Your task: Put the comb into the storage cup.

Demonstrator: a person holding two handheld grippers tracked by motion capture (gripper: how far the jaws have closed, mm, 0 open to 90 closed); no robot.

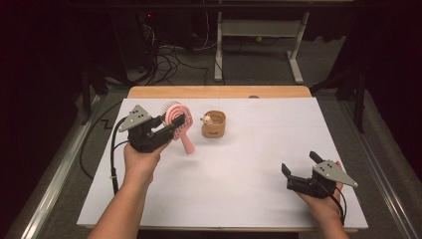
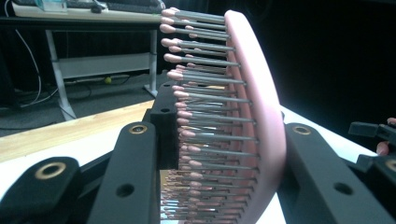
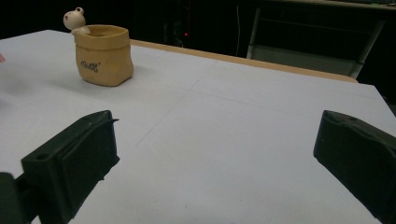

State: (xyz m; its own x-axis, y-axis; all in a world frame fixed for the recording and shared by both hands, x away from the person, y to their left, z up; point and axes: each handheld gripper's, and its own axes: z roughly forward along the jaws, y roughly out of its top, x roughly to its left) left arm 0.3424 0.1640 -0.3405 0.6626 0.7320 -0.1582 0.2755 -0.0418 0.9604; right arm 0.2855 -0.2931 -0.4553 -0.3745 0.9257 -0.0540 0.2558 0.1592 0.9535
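The left tool point(image 1: 174, 124) clenched a pink hairbrush point(image 1: 178, 119) by its head, just left of a tan pot point(image 1: 214, 124); the right tool point(image 1: 301, 172) sat released, well apart.

The hairbrush point(image 1: 180, 124) is pink — a paler pink ring pattern runs across its back in the high view, and its grey bristles point(image 2: 210, 84) end in pink tips. The left gripper point(image 1: 171, 130) is black with a grey three-cornered plate; the right gripper point(image 1: 298, 172) is the same black and grey. The little pot point(image 3: 103, 56) is tan, sack-like, with dark lettering on its front and a cream figure with dark eyes at its rim. The table point(image 1: 239, 164) is white, edged in light wood along the far side.
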